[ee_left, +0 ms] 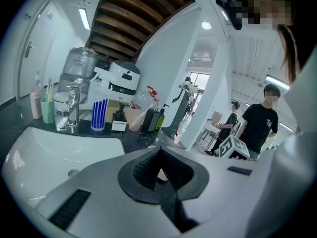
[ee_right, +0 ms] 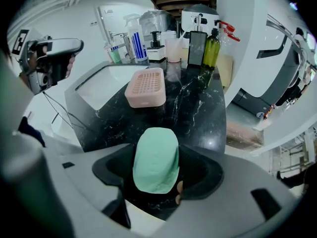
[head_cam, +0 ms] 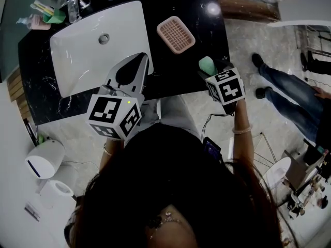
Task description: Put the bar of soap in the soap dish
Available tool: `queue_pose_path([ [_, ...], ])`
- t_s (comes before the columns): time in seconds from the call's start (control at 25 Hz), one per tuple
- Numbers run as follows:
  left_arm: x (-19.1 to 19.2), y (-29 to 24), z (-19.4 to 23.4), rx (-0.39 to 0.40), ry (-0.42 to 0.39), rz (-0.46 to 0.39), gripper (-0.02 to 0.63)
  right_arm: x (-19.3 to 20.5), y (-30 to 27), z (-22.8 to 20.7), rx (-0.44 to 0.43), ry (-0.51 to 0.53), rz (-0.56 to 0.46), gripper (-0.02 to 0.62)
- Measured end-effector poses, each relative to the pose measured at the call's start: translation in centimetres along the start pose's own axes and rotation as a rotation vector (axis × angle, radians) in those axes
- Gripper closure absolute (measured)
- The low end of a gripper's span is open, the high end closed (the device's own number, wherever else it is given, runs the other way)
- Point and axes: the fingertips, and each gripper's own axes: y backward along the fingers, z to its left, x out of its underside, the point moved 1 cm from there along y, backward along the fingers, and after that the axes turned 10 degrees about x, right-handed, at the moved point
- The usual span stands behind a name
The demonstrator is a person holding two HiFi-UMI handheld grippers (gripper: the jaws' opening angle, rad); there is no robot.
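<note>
Right hand-held gripper (ee_right: 156, 170) pinches pale-green oval soap bar (ee_right: 155, 150); pink ribbed plastic soap dish (ee_right: 145, 87) ahead, slightly left, on black marble surface (ee_right: 200, 115).

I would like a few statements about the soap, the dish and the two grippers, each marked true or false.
1. The soap is between the jaws of the right gripper. True.
2. The dish already holds the soap. False: the dish is empty and the right gripper grips the soap.
3. In the head view, the dish stands on the black counter, right of the sink. True.
4. The left gripper holds the dish. False: its jaws are together and hold nothing.
5. The soap is pink. False: the soap is green; the dish is pink.
</note>
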Motion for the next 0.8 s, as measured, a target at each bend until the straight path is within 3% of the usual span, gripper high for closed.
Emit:
queue_pose_path([
  [0.8,-1.8,2.0,-0.5,-0.011,-0.02,-0.078,0.604,-5.0,4.2,-0.5,0.037,0.03,-0.125,0.313],
])
